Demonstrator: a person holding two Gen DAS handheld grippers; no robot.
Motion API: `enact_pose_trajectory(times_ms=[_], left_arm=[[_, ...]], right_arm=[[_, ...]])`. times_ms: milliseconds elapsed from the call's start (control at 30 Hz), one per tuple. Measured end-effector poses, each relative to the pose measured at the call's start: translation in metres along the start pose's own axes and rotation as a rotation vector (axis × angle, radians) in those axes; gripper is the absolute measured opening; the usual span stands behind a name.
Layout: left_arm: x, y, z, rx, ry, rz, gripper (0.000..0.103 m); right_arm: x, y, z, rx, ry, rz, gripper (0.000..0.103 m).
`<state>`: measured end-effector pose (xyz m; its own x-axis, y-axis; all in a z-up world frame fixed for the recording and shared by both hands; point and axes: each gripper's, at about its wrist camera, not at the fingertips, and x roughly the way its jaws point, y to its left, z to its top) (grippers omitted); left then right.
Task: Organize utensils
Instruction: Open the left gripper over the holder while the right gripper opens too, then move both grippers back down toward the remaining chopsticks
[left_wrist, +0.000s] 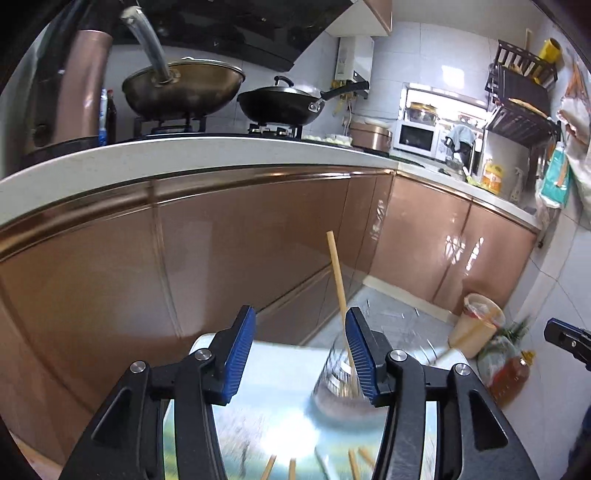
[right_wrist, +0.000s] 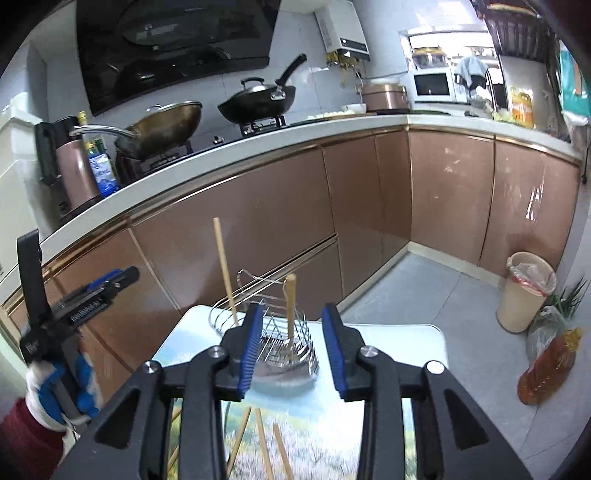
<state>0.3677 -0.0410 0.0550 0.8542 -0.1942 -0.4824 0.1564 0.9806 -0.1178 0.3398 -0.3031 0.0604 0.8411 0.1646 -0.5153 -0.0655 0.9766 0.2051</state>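
The wire utensil rack (right_wrist: 275, 345) was seen standing on a small table w/ a printed landscape top (right_wrist: 399, 354), just ahead of both grippers. Two wooden chopsticks were already upright in it: a long one (right_wrist: 224, 269) at the left side, leaning slightly, and a shorter-looking one (right_wrist: 290, 306) toward the middle. Several more loose chopsticks (right_wrist: 264, 443) were left lying flat on the table, near the bottom edge of the right wrist view, betw. the gripper arms.

The right gripper (right_wrist: 291, 350) was held w/ jaws spread apart, nothing betw. them; the rack was framed in the gap but not touched. The left gripper (left_wrist: 299, 354) was likewise spread and empty, w/ the long chopstick (left_wrist: 338, 280) seen just beside its right pad but apparently behind it, not pinched. In the left wrist view the rack (left_wrist: 338, 380) was blurred.

The step in hand was judged to be fetching the next loose stick. For that to be done well, one stick should be singled out, approx. mid-length, w/ the pads closed across its width so it is not rolled away. It should then be tilted upright and lowered into a free cell of the rack, clear of the sticks already there, so the light wire frame is not tipped or pushed across the slick tabletop.
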Motion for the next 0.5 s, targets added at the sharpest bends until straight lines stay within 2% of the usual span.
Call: enact_pose_trajectory(times_ms=[300,500], left_arm=[[-0.094,0.041,-0.021,0.012,0.083,-0.013,0.050],[-0.125,0.058,-0.040,0.022,0.147,-0.022,0.050]], right_arm=[[-0.080,0.034,-0.028,-0.060,0.016,0.004,0.032],[-0.107,0.055,-0.047,-0.105,0.059,0.021,0.031]])
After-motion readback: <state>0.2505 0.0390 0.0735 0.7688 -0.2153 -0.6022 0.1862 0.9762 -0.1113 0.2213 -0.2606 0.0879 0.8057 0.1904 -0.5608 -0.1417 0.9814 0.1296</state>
